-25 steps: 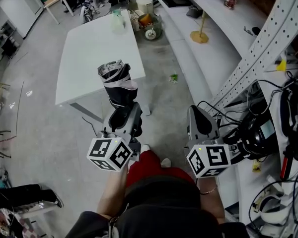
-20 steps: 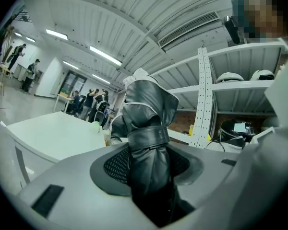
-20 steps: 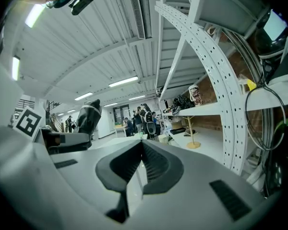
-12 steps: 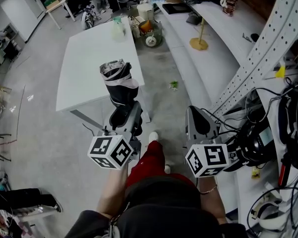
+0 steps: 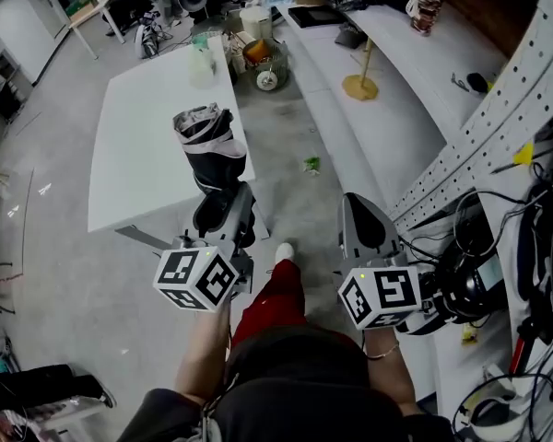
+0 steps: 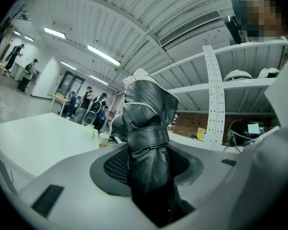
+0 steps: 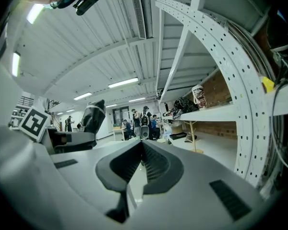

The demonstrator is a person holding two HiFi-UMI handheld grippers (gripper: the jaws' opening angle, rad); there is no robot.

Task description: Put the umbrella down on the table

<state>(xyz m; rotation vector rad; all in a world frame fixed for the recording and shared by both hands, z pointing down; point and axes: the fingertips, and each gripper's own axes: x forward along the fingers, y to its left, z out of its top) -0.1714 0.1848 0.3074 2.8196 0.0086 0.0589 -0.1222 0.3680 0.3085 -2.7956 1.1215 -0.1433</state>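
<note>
Jaws of left gripper (image 5: 227, 203) clamp the umbrella (image 5: 210, 150); right gripper (image 5: 360, 212) jaws pressed together, empty.

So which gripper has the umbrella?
The left gripper: its jaws clamp the folded black umbrella, which sticks out past them. The right gripper has its jaws together with nothing between them.

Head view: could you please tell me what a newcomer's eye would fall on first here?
The folded black-and-grey umbrella stands out first, clamped in the left gripper and sticking out towards the near edge of the white table. Next comes the right gripper, shut with nothing in it, above the grey floor beside the perforated white shelving.
</note>
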